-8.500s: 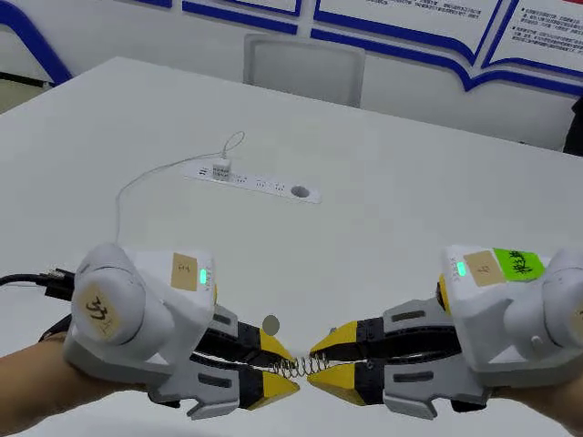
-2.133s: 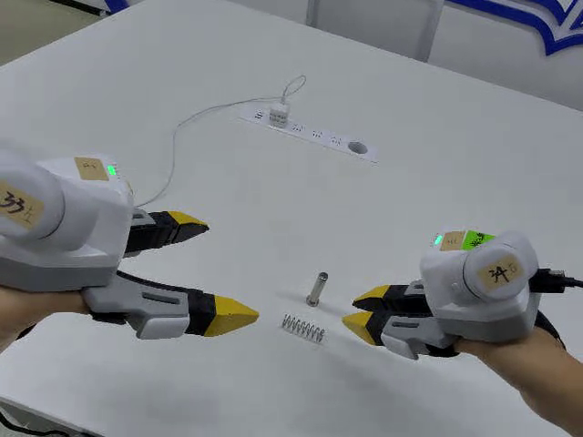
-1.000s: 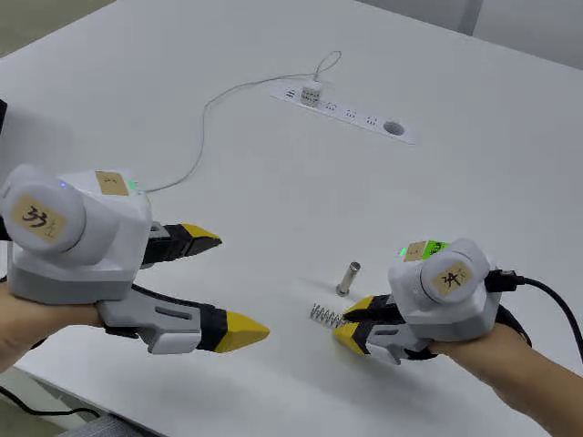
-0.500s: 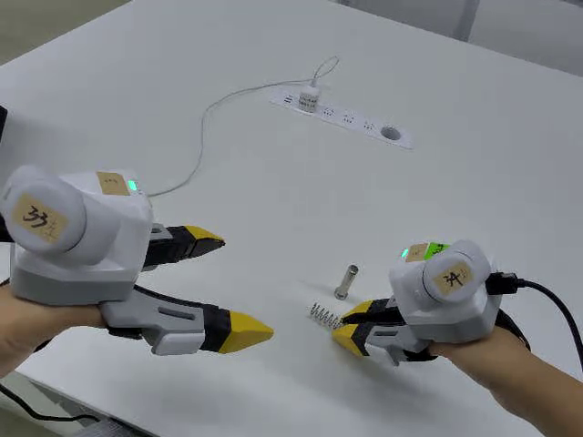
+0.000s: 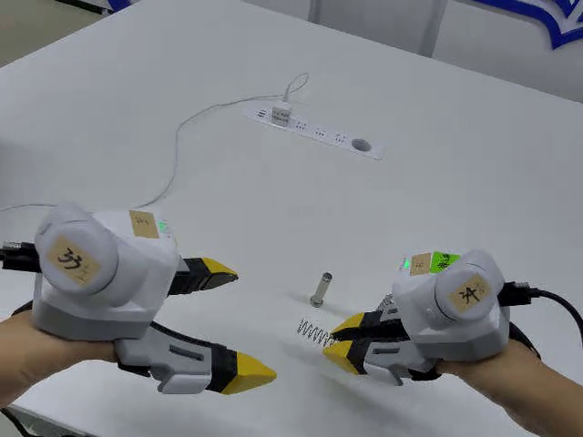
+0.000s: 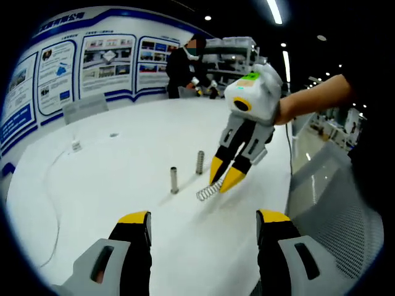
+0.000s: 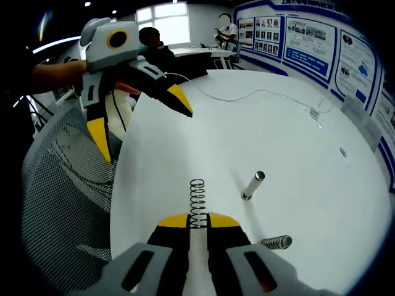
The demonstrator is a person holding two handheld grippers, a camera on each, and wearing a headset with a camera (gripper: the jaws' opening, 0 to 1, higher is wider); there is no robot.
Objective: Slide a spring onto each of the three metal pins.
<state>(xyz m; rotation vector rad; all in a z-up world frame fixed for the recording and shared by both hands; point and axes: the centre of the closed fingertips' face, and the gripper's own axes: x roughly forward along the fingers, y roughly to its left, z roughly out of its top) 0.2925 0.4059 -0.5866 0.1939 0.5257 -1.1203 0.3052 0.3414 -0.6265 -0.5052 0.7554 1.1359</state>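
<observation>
A loose spring (image 5: 312,330) lies on the white table (image 5: 437,182), and my right gripper (image 5: 339,339) is shut on its near end. In the right gripper view the spring (image 7: 197,198) sticks out straight ahead from the closed jaws. A bare metal pin (image 5: 320,289) stands upright just beyond it. A second pin (image 7: 277,242) with a spring coiled round it sits to the right of my right gripper (image 7: 191,222). My left gripper (image 5: 242,322) hangs open and holds nothing, left of the spring; from it I see the spring (image 6: 207,191) and both pins (image 6: 174,180).
A white power strip (image 5: 311,133) with a plug and a long cable (image 5: 178,137) lies at the far middle of the table. A grey chair back (image 5: 373,23) stands behind the table. A mesh chair (image 7: 58,203) is at the near edge.
Two seconds ago the right gripper's tips stood apart from the spring; now they are shut on its end. The left gripper has stayed open, drifting slightly nearer. The head view has shifted.
</observation>
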